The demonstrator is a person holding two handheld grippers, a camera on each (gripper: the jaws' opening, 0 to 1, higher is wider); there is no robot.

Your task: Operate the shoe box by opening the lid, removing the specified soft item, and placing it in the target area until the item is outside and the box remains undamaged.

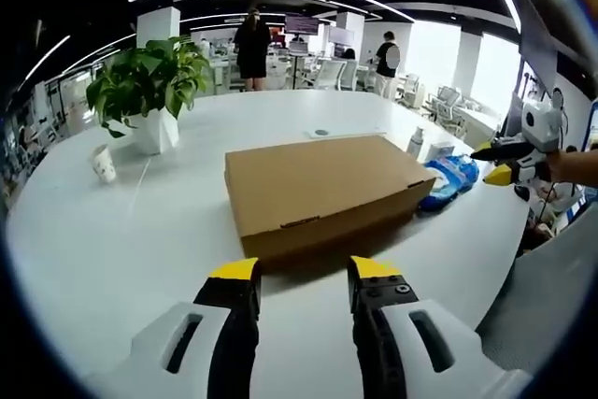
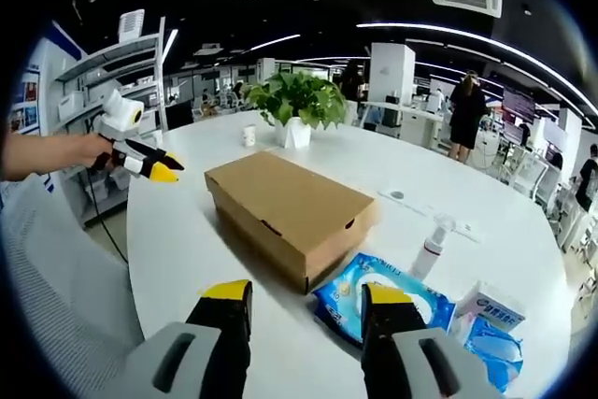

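Note:
A closed brown cardboard shoe box [image 1: 322, 189] lies on the round white table [image 1: 112, 249]. My left gripper [image 1: 306, 273] hovers open just in front of the box's near long side, with nothing between its jaws. In the right gripper view the same box [image 2: 285, 207] lies ahead and slightly left, and my right gripper [image 2: 306, 294] is open above the table short of the box's end. The right gripper [image 1: 509, 163] appears at the right in the left gripper view, held by a hand. The left gripper [image 2: 140, 161] appears at the left in the right gripper view.
A potted green plant [image 1: 149, 91] and a small paper cup [image 1: 104, 163] stand at the far left. Blue wipe packs [image 2: 383, 301], a white spray bottle [image 2: 432, 242] and a small white box [image 2: 491, 310] lie beside the box's end. People stand among desks behind.

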